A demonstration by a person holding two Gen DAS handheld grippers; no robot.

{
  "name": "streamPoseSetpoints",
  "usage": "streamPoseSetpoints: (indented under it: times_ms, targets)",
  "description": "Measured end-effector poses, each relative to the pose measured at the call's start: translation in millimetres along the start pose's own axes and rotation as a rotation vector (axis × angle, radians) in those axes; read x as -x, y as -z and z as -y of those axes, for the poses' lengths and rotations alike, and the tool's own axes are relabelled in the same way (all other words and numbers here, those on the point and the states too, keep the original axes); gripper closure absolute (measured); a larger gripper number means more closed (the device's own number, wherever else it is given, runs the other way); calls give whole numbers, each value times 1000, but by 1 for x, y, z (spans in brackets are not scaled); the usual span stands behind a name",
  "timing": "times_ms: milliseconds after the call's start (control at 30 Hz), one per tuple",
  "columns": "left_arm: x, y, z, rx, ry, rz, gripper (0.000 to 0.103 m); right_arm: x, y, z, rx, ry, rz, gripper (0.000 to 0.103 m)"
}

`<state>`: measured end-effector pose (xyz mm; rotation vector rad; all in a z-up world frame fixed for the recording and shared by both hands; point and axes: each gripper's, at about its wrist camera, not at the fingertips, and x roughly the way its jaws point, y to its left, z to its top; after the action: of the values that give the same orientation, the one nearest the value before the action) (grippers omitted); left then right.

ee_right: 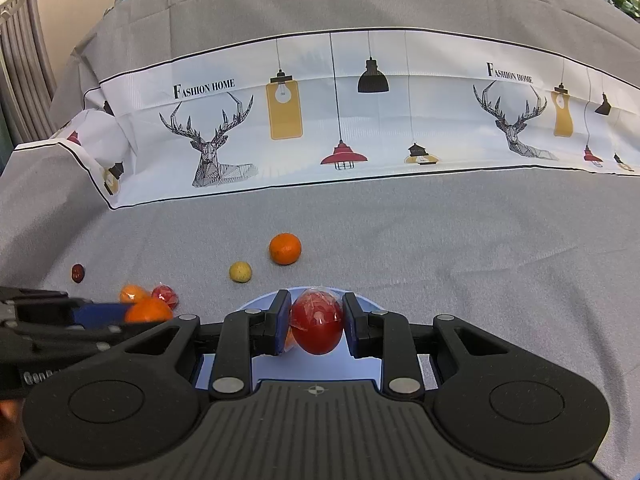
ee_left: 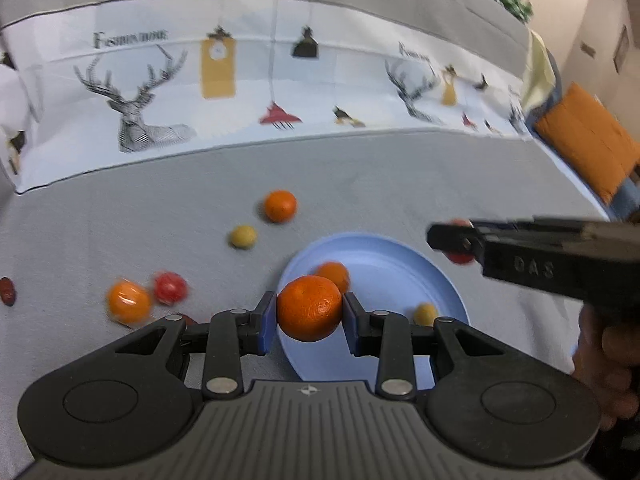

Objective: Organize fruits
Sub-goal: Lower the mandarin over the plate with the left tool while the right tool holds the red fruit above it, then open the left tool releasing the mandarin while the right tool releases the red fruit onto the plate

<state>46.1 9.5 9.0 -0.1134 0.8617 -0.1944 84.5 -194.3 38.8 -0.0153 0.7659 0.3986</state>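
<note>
the left gripper [ee_left: 309, 311] is clamped on an orange [ee_left: 309, 307], its blue pads pressing the fruit's widest part from either side, and it hangs above the near rim of the blue plate [ee_left: 400, 256]. the right gripper [ee_right: 316, 322] is closed round a red fruit in clear wrap [ee_right: 317, 325], also over the plate. in the plate, the left view shows another orange [ee_left: 334, 274] and a small yellow fruit [ee_left: 425, 314].

out on the grey cloth [ee_right: 440, 248] lie the rest: a loose orange [ee_right: 285, 248], a small yellow-green fruit [ee_right: 240, 271], a wrapped orange [ee_left: 129, 301] touching or just beside a wrapped red fruit [ee_left: 171, 287], and a dark red fruit [ee_right: 77, 272] well apart to the left.

these look light and round, so they will likely roll once let go; setting them low in the plate seems wise. the orange's peel is dimpled and should grip well, though a hard squeeze would bruise it. the wrap on the red fruit looks slick, so holding it across the middle seems safest.
</note>
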Motion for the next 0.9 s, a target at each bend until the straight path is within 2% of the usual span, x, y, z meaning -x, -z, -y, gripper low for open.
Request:
streamPoseSetpoints:
  times_ms: [300,833,900]
  targets:
    - [-9,10,15,-74,44,-48,65,-5,2,-3,18,-1,-40,74]
    - [-10,10,18,-79,69,-57,62,-8,1,-5,30,-9,-65,73]
    - [-10,9,18,-84,70,-54,62,-9,2,-6,31,-3,-71,70]
